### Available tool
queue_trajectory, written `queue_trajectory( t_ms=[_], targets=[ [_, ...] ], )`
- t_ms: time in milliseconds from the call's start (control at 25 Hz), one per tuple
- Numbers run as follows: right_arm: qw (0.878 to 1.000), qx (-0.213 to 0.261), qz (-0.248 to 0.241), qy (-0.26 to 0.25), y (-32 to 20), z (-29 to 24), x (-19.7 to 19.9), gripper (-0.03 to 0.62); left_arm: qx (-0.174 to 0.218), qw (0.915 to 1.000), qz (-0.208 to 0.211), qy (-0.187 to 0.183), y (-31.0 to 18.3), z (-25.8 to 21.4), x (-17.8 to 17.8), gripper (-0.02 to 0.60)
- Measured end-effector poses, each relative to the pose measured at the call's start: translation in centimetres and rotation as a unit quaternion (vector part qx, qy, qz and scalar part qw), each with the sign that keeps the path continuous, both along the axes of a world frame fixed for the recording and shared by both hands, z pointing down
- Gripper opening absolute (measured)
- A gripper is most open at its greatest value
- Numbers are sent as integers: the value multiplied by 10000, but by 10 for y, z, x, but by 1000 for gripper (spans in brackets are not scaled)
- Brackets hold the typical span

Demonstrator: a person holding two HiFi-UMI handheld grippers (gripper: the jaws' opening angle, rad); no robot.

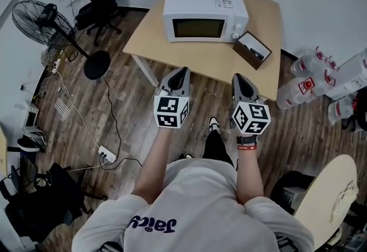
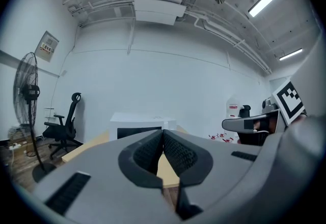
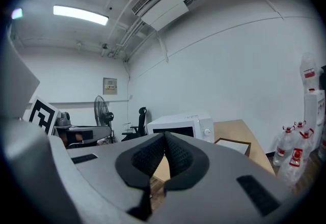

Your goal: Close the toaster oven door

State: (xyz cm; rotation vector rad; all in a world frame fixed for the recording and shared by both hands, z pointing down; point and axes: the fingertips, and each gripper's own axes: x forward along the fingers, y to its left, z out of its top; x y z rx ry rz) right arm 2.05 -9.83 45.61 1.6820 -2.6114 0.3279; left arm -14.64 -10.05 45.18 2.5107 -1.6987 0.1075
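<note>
A white toaster oven [image 1: 205, 14] stands on a light wooden table [image 1: 172, 53], its dark-windowed door flat against its front. It shows small and far ahead in the left gripper view [image 2: 137, 122], and in the right gripper view [image 3: 181, 123] with its knobs to the right. A person holds both grippers side by side in the air, short of the table's near edge. My left gripper [image 1: 182, 71] [image 2: 163, 134] is shut, pads touching, with nothing between them. My right gripper [image 1: 238, 77] [image 3: 165, 136] is likewise shut and empty.
A dark-framed shallow box [image 1: 252, 49] [image 3: 232, 145] lies on the table right of the oven. A standing fan [image 1: 43, 22] and an office chair [image 1: 97, 7] are at the left. Large water bottles [image 1: 321, 79] crowd the right. A power strip [image 1: 106, 156] with cables lies on the floor.
</note>
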Motion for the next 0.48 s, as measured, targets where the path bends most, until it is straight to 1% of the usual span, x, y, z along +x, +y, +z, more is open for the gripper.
queue_trajectory(
  t_ms=[240, 480],
  targets=[
    [10000, -38, -20, -31, 3, 1, 5, 14, -88, 9999, 58, -22, 2, 7, 6, 20],
    [9999, -89, -79, -36, -4, 4, 8, 14, -127, 9998, 53, 114, -8, 10, 11, 20]
  ],
)
